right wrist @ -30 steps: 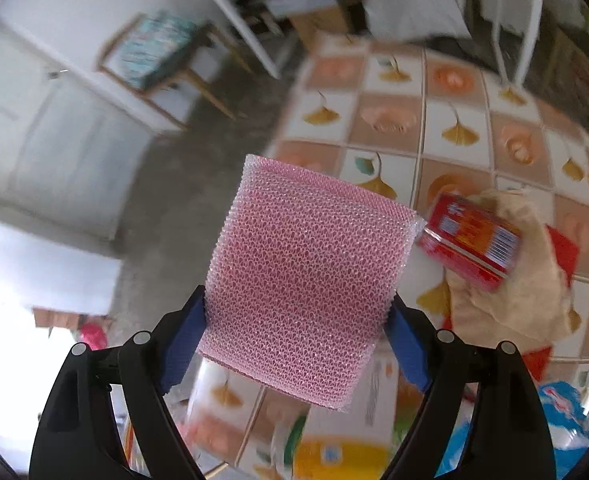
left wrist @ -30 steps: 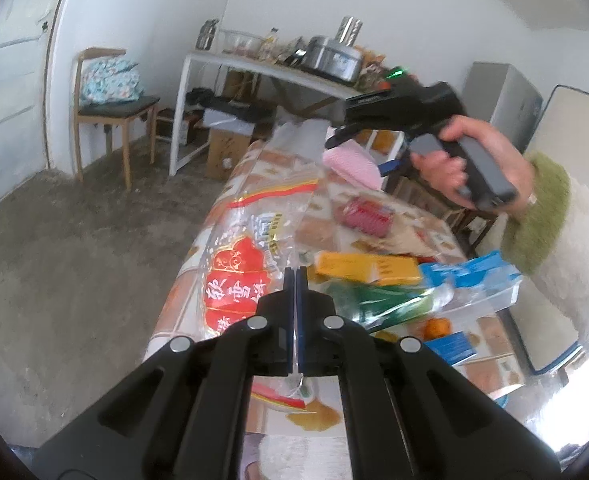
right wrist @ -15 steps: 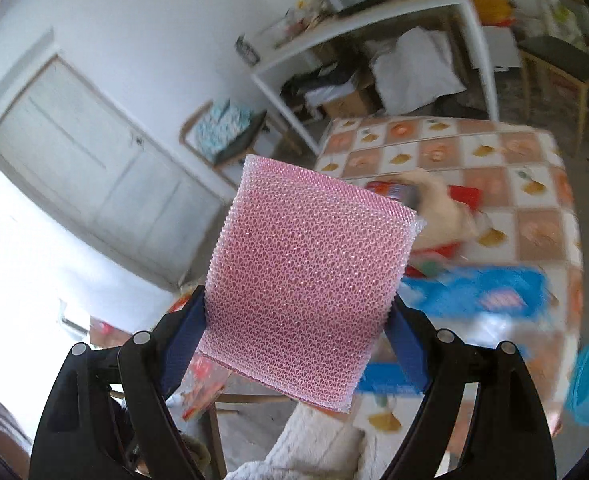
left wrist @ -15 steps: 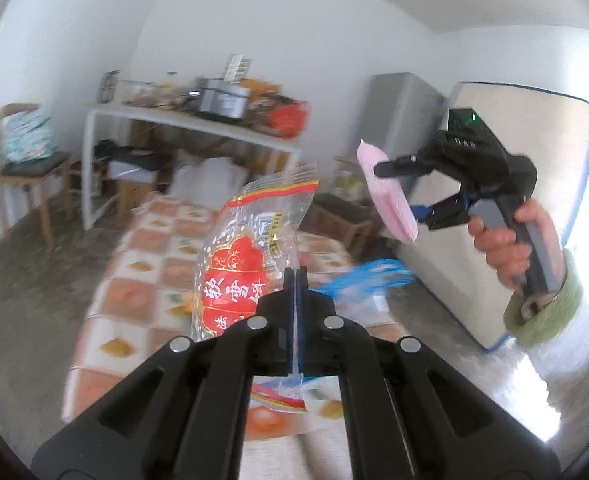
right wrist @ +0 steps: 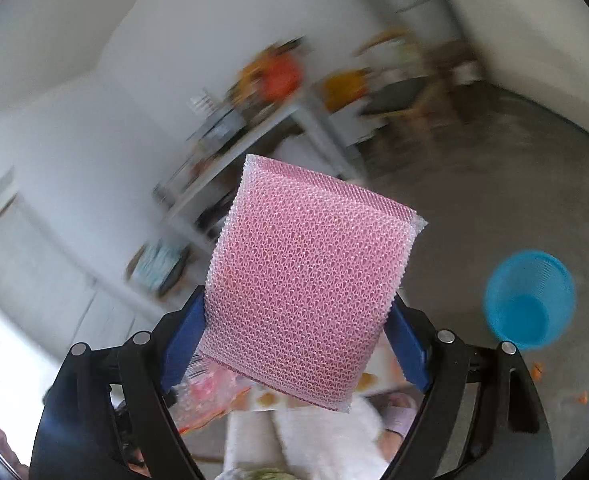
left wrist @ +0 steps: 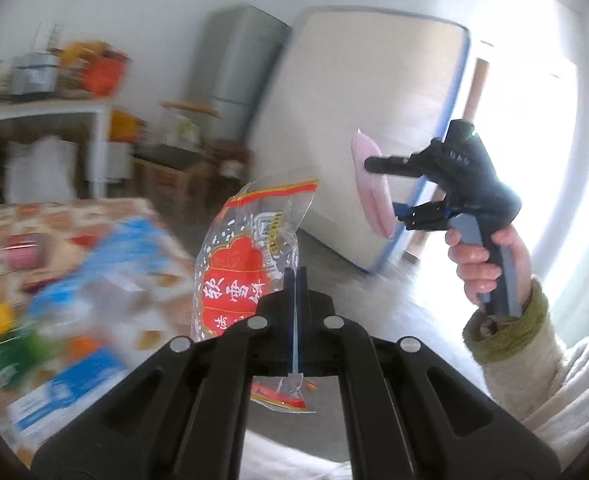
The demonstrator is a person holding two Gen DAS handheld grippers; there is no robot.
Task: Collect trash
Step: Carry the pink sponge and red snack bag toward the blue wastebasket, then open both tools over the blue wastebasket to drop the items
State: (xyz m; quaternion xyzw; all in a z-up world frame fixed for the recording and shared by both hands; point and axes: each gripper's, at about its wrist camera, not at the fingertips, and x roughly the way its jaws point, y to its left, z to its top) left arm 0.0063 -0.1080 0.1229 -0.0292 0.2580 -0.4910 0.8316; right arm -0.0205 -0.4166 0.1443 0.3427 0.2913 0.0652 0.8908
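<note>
A crinkly clear plastic snack bag (left wrist: 250, 264), printed with a red scalloped panel, white characters and a red-and-yellow top band, stands upright in the air, pinched near its lower edge by the left gripper (left wrist: 295, 280), whose black jaws are pressed together on the thin film. Its torn bottom corner hangs below the jaws.

Off to the right and a little higher, the right gripper (left wrist: 394, 196) clamps a pink scouring sponge (right wrist: 306, 276) edge to edge between its blue finger pads (right wrist: 182, 340). The sponge is a soft rectangular pad wrapped in shiny open mesh with a sealed, frilled seam along its edges; from the left wrist camera it shows only as a thin pink slab seen edge-on (left wrist: 370, 188). A bare right hand (left wrist: 482, 268) grips the grey handle, a fuzzy green cuff and cream fleece sleeve behind it.

Below the sponge, on the rough grey concrete floor (right wrist: 494, 184), sits a round blue ribbed plastic bin (right wrist: 530, 300), open at the top, with small orange scraps nearby. To the left, badly blurred, is the table with its patterned cloth (left wrist: 54, 212) and a heap of colourful packaging. A white-edged mattress (left wrist: 358, 120) leans against the wall beside a grey fridge (left wrist: 234, 64).
</note>
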